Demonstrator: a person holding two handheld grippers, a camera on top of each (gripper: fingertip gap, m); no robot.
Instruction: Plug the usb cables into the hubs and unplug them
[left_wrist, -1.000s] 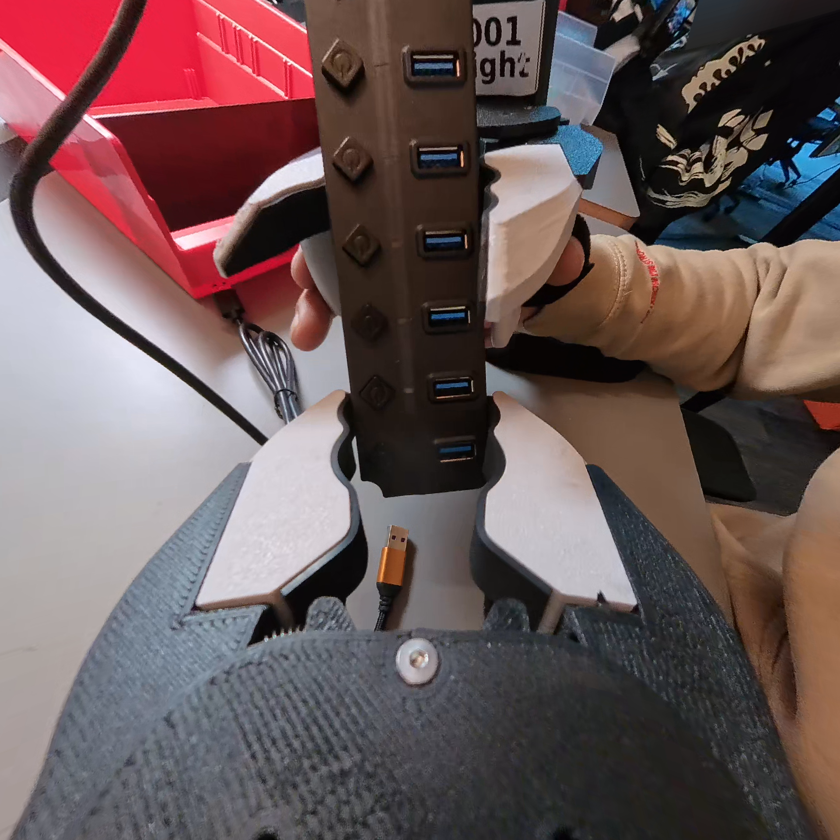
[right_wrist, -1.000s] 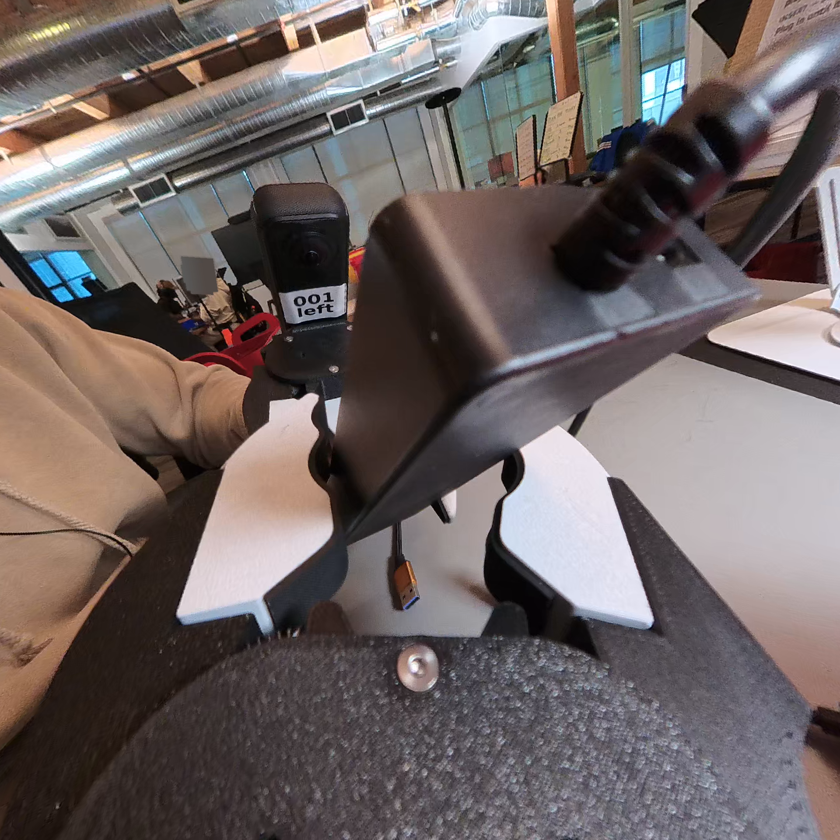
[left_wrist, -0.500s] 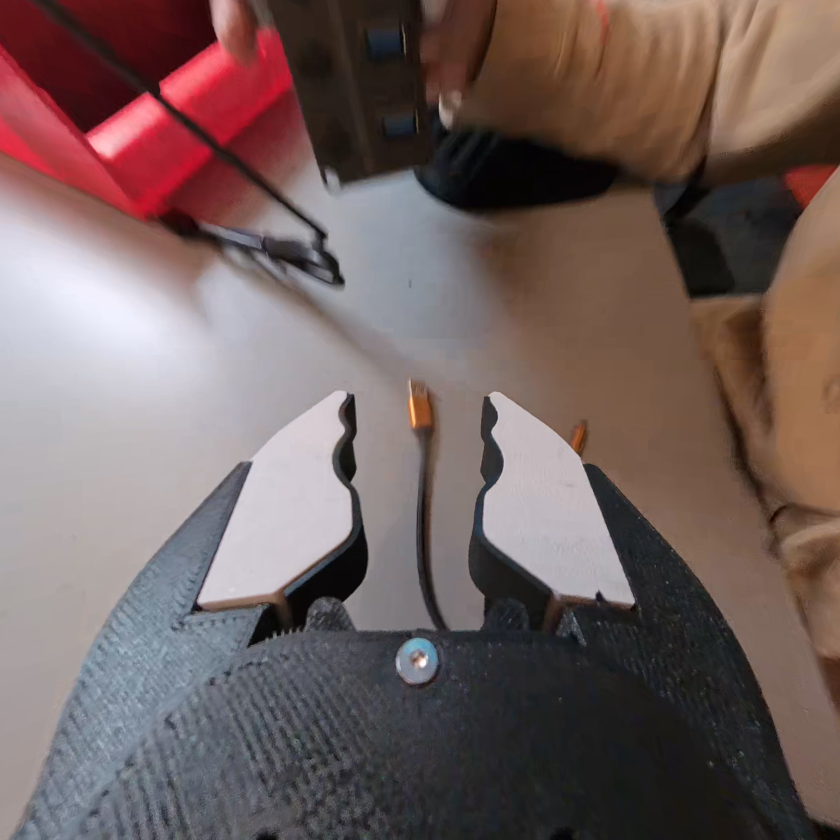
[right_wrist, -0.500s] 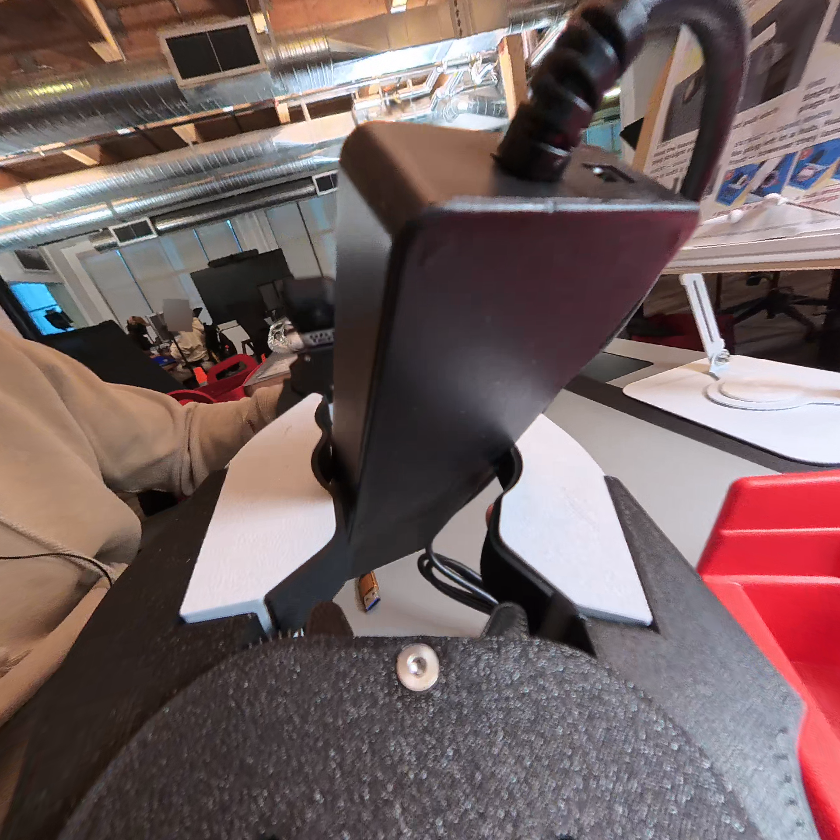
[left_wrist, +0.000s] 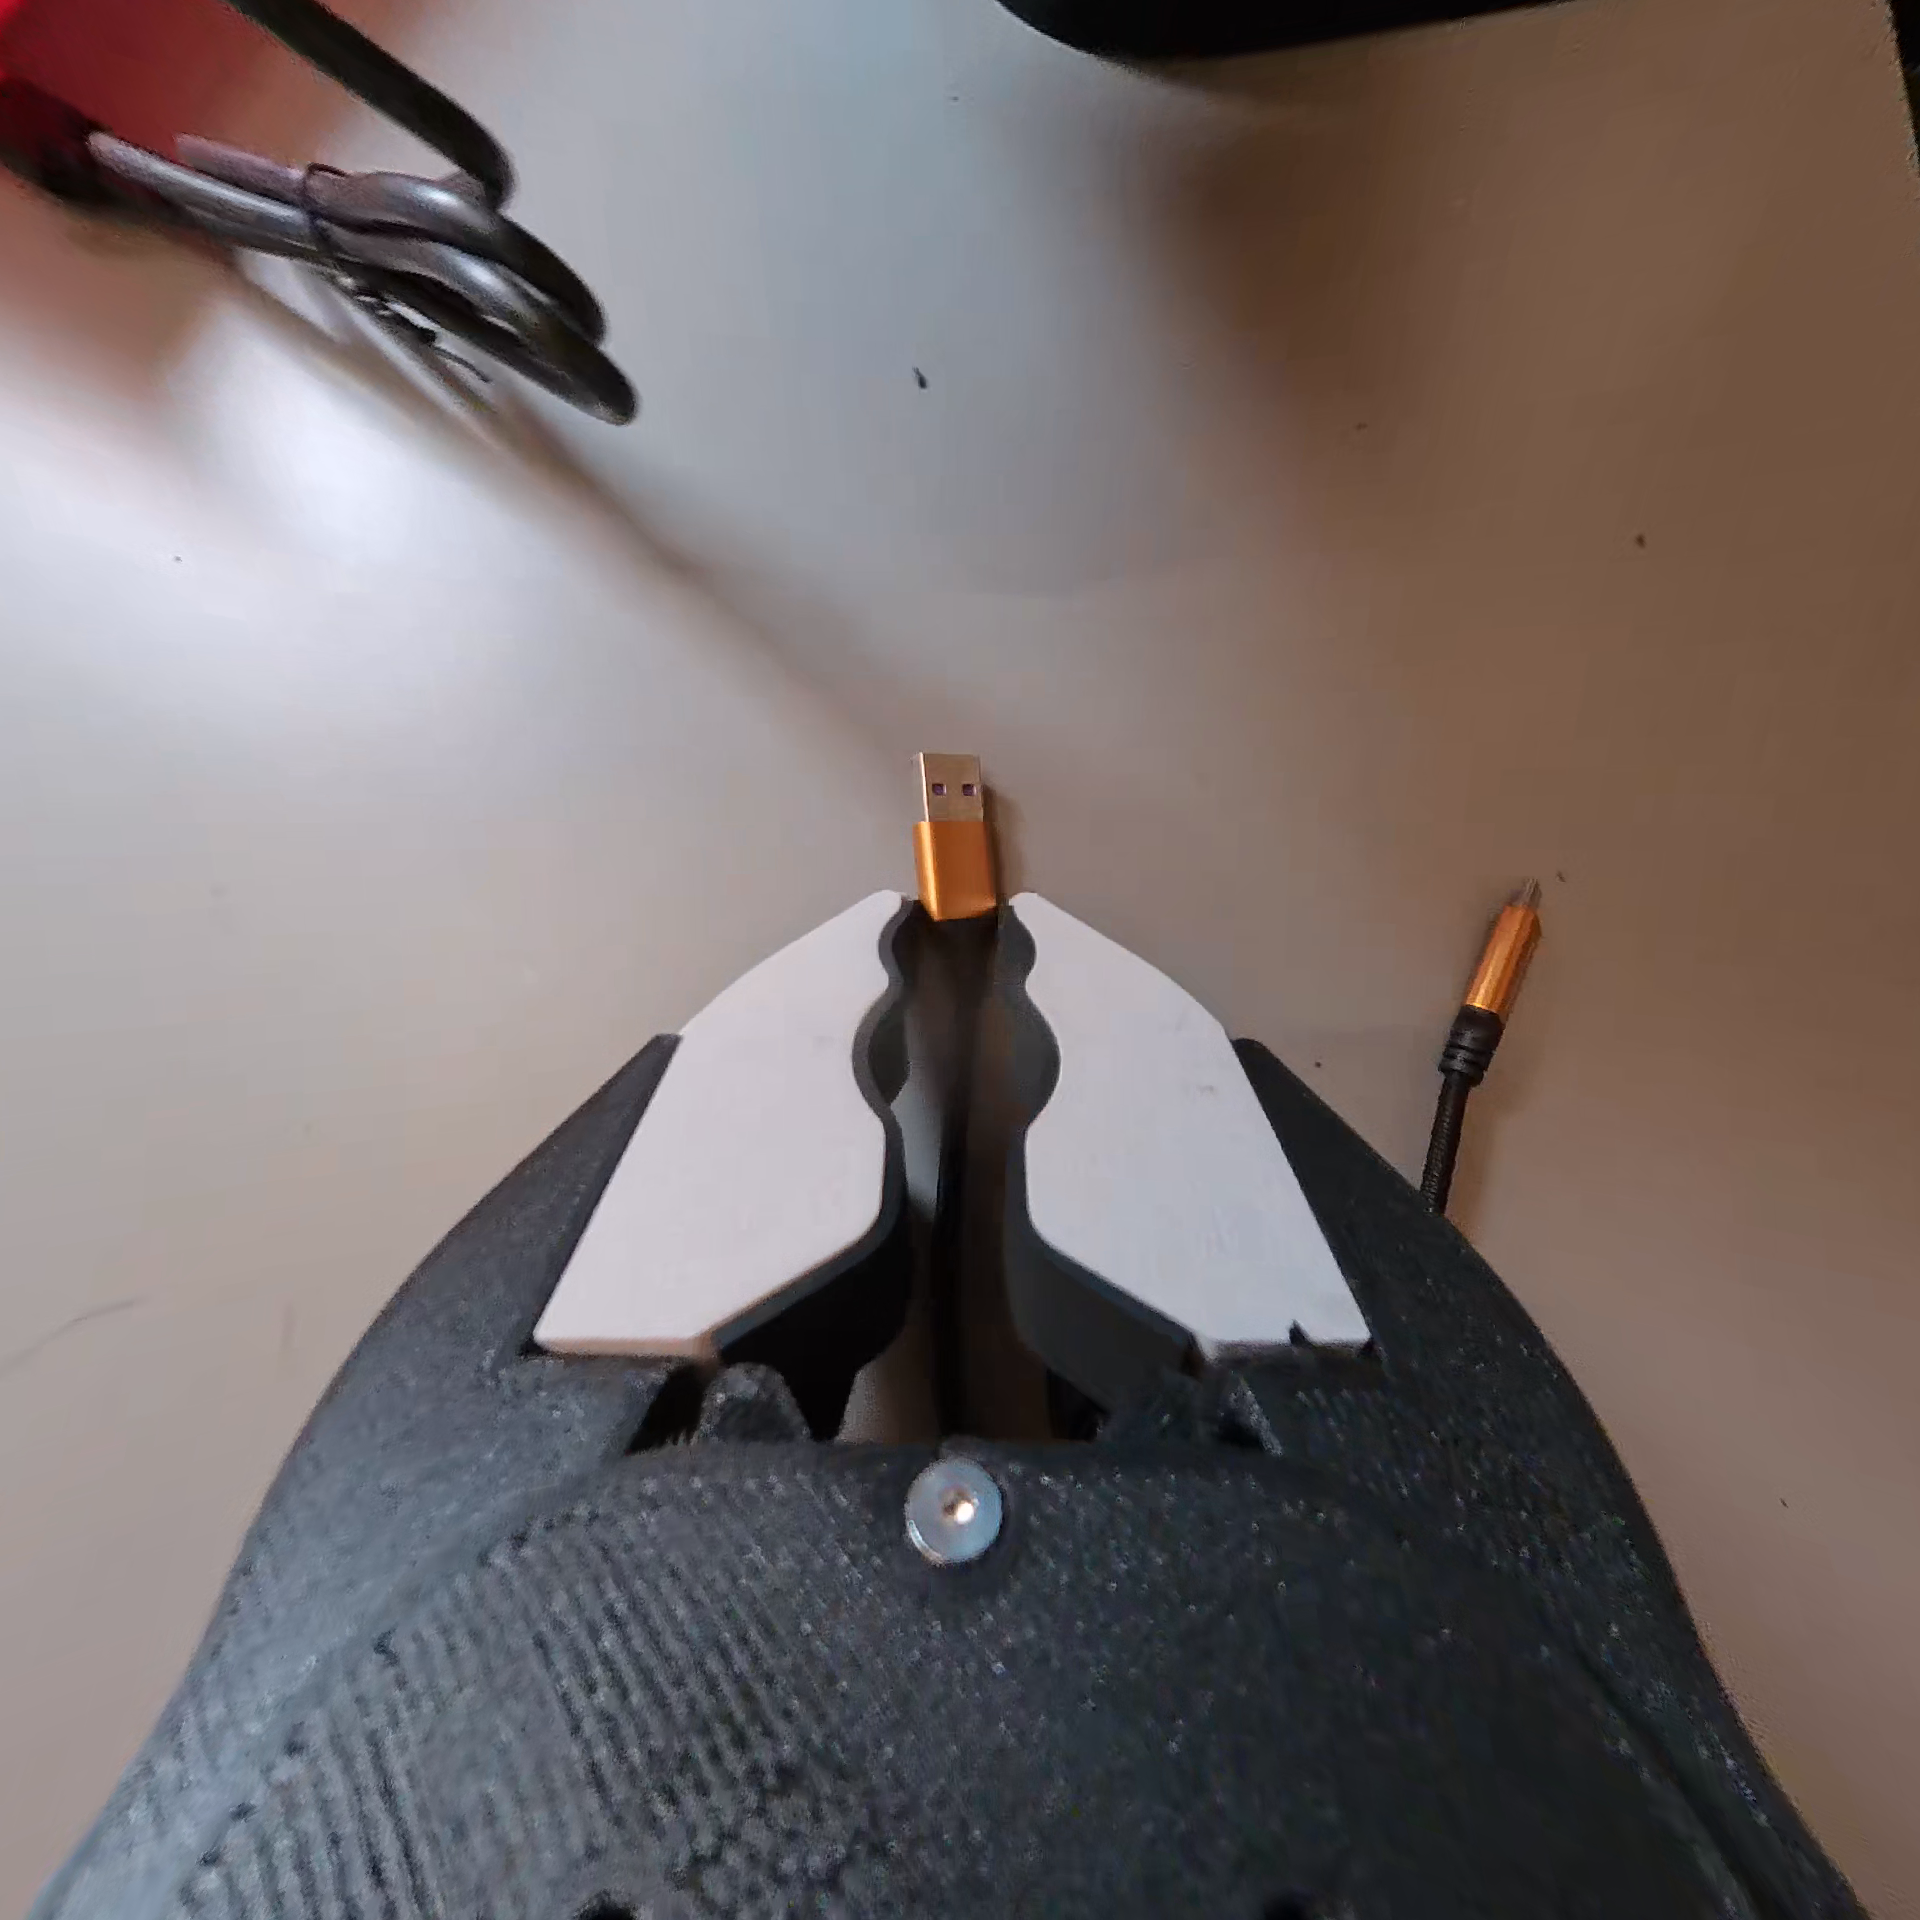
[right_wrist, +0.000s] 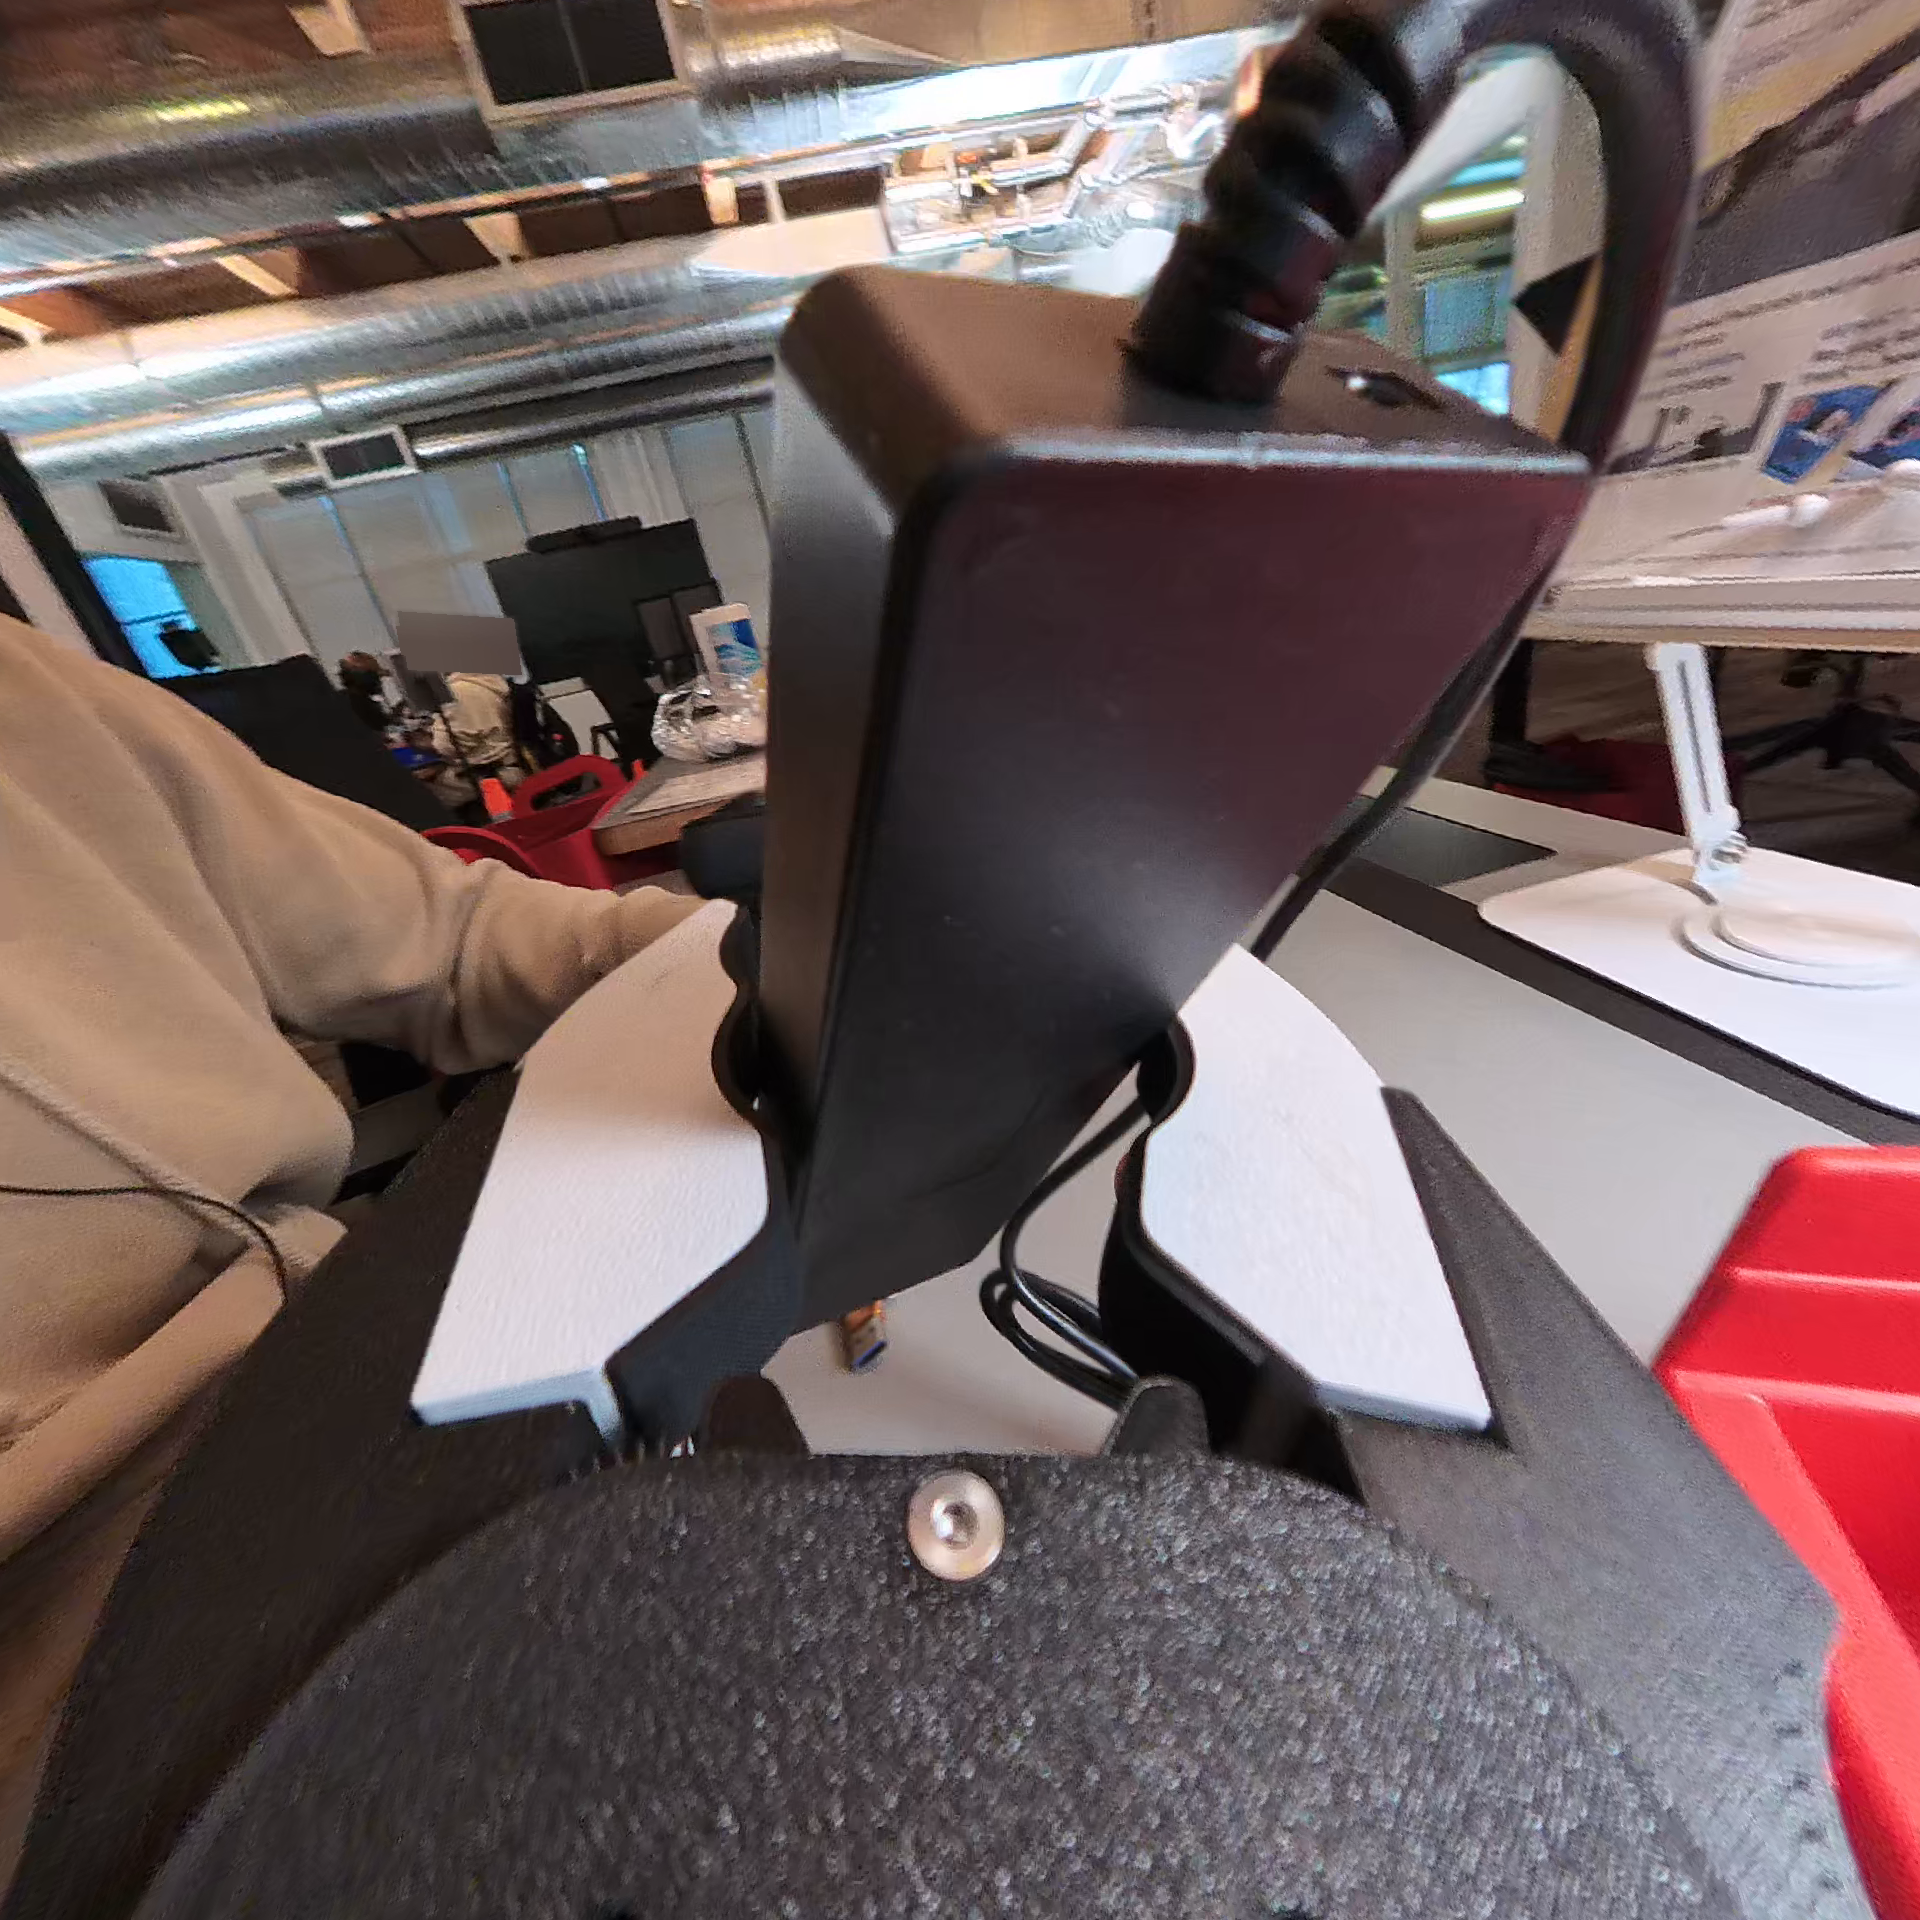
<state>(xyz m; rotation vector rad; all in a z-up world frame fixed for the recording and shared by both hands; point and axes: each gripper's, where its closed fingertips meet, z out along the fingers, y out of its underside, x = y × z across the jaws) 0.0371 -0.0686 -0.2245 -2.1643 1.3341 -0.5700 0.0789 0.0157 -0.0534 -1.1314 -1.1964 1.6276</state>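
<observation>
Orange-sleeved USB plug (left_wrist: 954, 868) pinched at tips of left gripper (left_wrist: 954, 914), low over worktop (left_wrist: 312, 779), not yet inserted. Black hub (right_wrist: 1091, 779) clamped upright in right gripper (right_wrist: 951, 1060). Second orange connector (left_wrist: 1499, 961) loose toward worktop's right edge. No plugging visible; whole cycle remains.

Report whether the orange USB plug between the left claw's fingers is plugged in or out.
Out. The orange USB plug sits pinched at the left claw tips, its bare metal end exposed over the table, in no port.
</observation>
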